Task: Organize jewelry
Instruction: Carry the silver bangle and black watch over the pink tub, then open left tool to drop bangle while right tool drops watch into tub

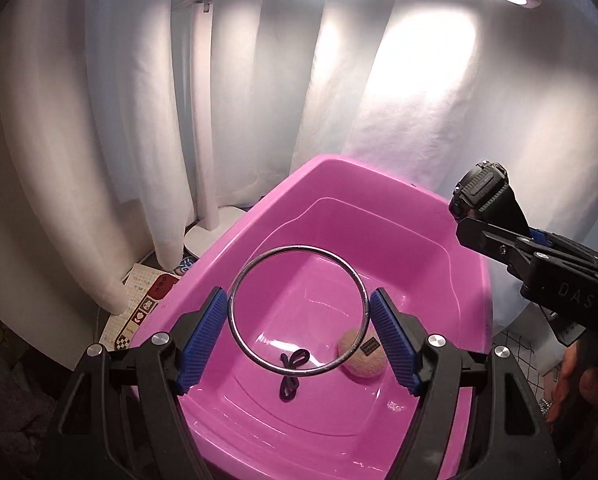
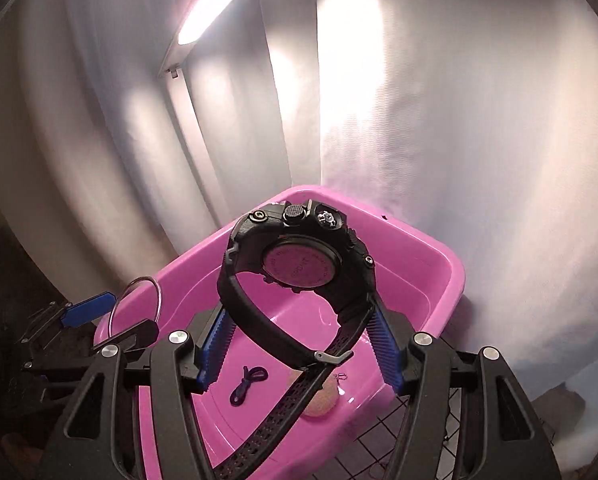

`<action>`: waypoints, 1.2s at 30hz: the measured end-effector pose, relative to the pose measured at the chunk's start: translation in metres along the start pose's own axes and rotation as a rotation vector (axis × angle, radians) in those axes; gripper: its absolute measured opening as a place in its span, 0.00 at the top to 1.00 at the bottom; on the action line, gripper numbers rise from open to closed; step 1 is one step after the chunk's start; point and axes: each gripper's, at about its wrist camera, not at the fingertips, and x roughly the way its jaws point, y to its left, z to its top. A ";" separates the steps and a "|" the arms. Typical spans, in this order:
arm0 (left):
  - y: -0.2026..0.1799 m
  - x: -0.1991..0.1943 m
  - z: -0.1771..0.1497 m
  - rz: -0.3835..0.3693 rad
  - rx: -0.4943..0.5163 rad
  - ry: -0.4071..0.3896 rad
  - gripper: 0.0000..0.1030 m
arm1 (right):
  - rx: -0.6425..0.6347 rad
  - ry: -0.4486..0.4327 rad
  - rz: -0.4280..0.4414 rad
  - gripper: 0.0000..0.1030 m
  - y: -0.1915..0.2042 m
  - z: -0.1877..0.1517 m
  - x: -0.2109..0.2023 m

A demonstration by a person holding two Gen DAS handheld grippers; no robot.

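White curtains are hanging behind the pink tub. The left tongs are clamping a metal bangle above it, ready to drop; at two o'clock, the right tongs are gripping a black watch likewise.

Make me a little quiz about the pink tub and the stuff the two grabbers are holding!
1. True or false: the left gripper holds a metal bangle above the pink tub.
2. What does the right gripper hold?
A. a necklace
B. a black watch
C. a spoon
3. Fill in: lying on the tub's floor are a dark cord loop and a round beige ____.

Key:
1. True. The jaws press the bangle from both sides.
2. B. The jaws grip its strap, with the case back facing the right wrist camera.
3. Pouch. It looks like a soft felt one with a small dark label.
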 end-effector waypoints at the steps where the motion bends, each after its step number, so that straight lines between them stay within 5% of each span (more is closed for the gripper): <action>1: 0.001 0.006 0.001 0.000 -0.002 0.016 0.31 | 0.002 0.026 0.002 0.42 0.000 0.003 0.010; 19: 0.006 0.057 -0.008 0.008 0.023 0.212 0.31 | 0.062 0.395 -0.020 0.42 -0.006 0.010 0.115; 33: 0.011 0.066 -0.015 0.025 0.024 0.279 0.29 | 0.055 0.484 -0.060 0.40 0.005 0.004 0.143; 36: 0.010 0.062 -0.014 0.029 0.028 0.260 0.14 | 0.046 0.475 -0.054 0.33 0.009 0.005 0.147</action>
